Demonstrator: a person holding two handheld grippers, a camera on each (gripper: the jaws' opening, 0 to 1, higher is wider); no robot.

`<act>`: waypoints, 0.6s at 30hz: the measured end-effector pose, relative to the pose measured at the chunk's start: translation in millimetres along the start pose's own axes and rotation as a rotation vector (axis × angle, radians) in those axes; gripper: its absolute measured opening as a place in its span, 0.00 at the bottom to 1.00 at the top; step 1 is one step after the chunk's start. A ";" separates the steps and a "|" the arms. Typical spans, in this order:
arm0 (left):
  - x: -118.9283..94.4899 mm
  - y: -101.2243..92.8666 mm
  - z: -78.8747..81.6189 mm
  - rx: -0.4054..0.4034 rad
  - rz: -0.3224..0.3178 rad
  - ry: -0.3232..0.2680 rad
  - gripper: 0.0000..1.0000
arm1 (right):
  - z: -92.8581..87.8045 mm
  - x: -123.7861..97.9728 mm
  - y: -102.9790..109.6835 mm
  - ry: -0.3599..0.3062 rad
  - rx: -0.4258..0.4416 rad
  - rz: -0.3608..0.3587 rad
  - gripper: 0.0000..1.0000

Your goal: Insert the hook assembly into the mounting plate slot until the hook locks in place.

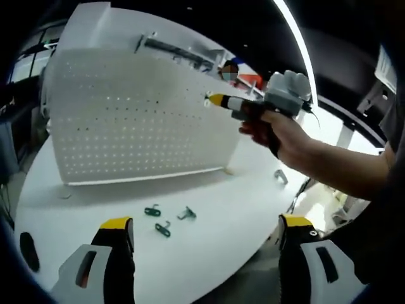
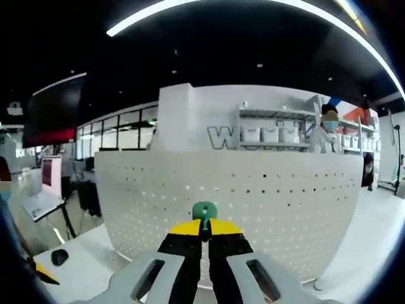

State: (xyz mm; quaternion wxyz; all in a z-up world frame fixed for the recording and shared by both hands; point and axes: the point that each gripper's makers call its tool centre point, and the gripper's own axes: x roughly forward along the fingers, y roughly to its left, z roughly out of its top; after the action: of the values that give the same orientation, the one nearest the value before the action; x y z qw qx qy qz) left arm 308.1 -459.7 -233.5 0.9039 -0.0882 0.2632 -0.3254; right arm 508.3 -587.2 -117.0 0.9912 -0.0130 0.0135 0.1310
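**Green hook held at the pegboard face, right gripper leading**

The right gripper (image 2: 204, 244) is clenched on a small green metal hook (image 2: 204, 212), which pokes up from between the yellow-tipped jaws. Straight ahead along the jaws stands the upright white perforated mounting plate (image 2: 253, 196), so the hook's path is forward into a hole. In the left gripper view the same right gripper (image 1: 218, 100) sits at the plate's (image 1: 126, 120) upper right corner, seemingly touching or just off the surface. The left gripper (image 1: 205, 244) hangs well back over the white round table (image 1: 240, 209), jaws spread and empty. Three spare green hooks (image 1: 166, 219) lie on the table below the plate. Which hole the hook meets is hidden, and the hook's tip is too small to read
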 end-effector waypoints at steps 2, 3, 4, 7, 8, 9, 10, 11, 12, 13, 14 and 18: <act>-0.4 1.1 -0.7 -0.002 0.005 0.001 0.97 | 1.7 5.0 -0.9 -0.004 -0.004 -0.004 0.00; -0.4 1.5 -0.9 -0.004 0.005 0.002 0.97 | 3.0 8.2 -1.8 -0.007 -0.007 -0.005 0.00; -0.4 2.5 -1.0 -0.006 0.006 0.004 0.97 | 3.8 10.6 -3.2 -0.009 -0.008 -0.008 0.00; -0.6 5.6 -1.1 -0.007 0.011 0.010 0.97 | 7.8 18.1 -9.2 -0.018 0.000 -0.023 0.00; -0.7 6.4 -1.0 -0.007 0.012 0.011 0.97 | 9.6 21.2 -10.6 -0.021 -0.003 -0.025 0.00; -0.6 8.1 -0.6 -0.005 0.014 0.014 0.97 | 10.8 23.3 -11.5 -0.023 -0.003 -0.027 0.00; -0.6 9.5 -0.2 -0.004 0.015 0.015 0.97 | 11.7 25.6 -12.1 -0.025 -0.005 -0.028 0.00; -0.3 11.5 0.6 -0.002 0.018 0.017 0.97 | 14.3 29.1 -13.7 -0.032 -0.024 -0.031 0.00; -0.1 12.8 1.1 -0.002 0.019 0.018 0.96 | 16.0 31.2 -15.3 -0.035 -0.039 -0.036 0.00; 0.0 14.5 2.2 -0.002 0.022 0.019 0.96 | 19.3 33.8 -18.7 -0.044 -0.041 -0.047 0.00; -0.1 15.3 3.1 -0.002 0.024 0.018 0.96 | 21.5 35.5 -21.7 -0.049 -0.039 -0.056 0.00; 0.4 17.1 5.0 -0.002 0.027 0.017 0.96 | 28.3 45.6 -30.6 -0.063 -0.032 -0.085 0.00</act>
State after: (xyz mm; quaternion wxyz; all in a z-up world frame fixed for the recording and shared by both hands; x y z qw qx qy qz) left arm 320.2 -446.8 -235.1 0.9058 -0.0829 0.2724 -0.3137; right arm 561.0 -604.1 -89.4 0.9955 -0.0250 -0.0205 0.0894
